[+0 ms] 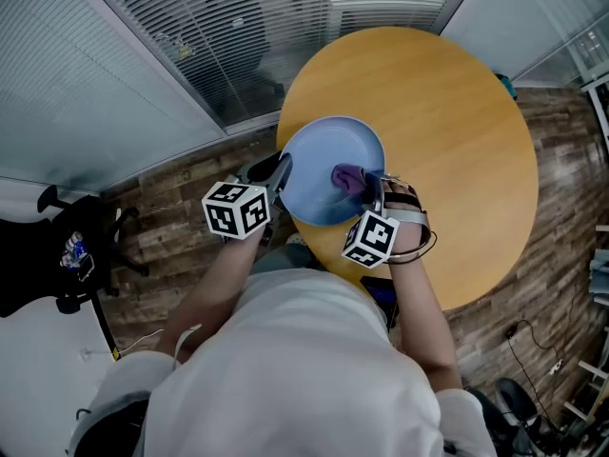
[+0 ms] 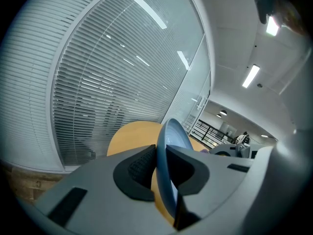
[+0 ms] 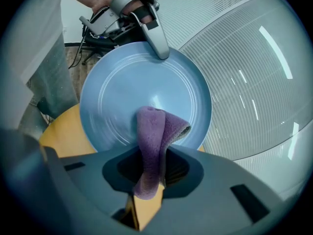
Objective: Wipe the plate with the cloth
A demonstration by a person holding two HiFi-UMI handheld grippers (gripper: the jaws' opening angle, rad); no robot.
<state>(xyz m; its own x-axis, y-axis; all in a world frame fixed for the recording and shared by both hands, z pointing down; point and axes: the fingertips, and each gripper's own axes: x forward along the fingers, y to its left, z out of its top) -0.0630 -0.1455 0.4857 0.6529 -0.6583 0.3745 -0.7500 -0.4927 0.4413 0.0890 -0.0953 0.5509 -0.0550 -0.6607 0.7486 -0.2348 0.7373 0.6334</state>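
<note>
Left tongs (image 2: 159,168) (image 1: 284,166): clenched on the rim of the pale blue round plate (image 2: 172,135), which ran edge-on between the two pads. That was a single grip point on the rim and nothing else carried it.

Right tongs (image 3: 151,173) (image 1: 373,187): clamped on a fold of the purple terry cloth (image 3: 152,131). The free end stood out past the tips and touched the plate's inner face (image 3: 122,89) below its centre.

Plate (image 1: 319,165): held tilted, face toward the right tongs, at the near edge of the round yellow wooden worktop (image 1: 447,141). It partly overhung the plank floor (image 1: 205,174). Could not tell whether its lower rim rested on the worktop.

Cloth (image 1: 348,177): on the plate's right half.

Likely risks:
- Wiping pressure far from the rim grip could lever the plate. The smooth rim might then twist or slide out of the pads and drop to the worktop edge or the floor.
- The narrow fold could drag free of the right tongs on a firm stroke.
- The bare tong tips could strike the plate if the cloth bunched.
</note>
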